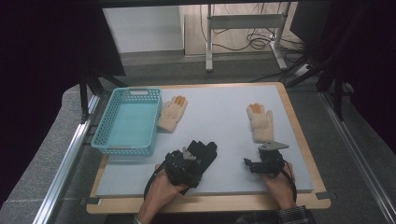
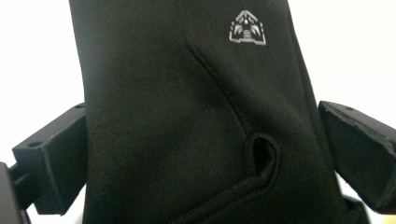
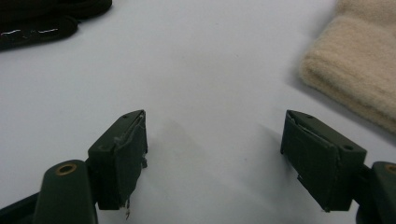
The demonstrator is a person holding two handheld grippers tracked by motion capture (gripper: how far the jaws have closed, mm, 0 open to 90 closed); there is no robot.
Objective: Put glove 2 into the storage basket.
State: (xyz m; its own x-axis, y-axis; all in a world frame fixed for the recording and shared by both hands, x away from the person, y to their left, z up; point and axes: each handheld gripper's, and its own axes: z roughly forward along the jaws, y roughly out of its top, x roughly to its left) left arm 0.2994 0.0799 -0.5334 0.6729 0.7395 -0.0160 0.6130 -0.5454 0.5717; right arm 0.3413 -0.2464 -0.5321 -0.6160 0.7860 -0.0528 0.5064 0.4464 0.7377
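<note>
At table front: left gripper [image 1: 198, 156] straddling black glove [image 2: 196, 116].
Jaws wide, unclamped; next, close. Right gripper [image 3: 215, 154] open, empty.

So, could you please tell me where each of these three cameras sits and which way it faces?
High view: above the person's side, looking forward and down on the table; both forearms, the left gripper and the right gripper show.
Left gripper view: rides on the left gripper, looking along its open jaws at the black glove between them.
Right gripper view: rides on the right gripper, looking along its open jaws at bare table, with a cream glove at right.
Shared: all three views show the black glove; the high view and the right gripper view share the cream glove.
</note>
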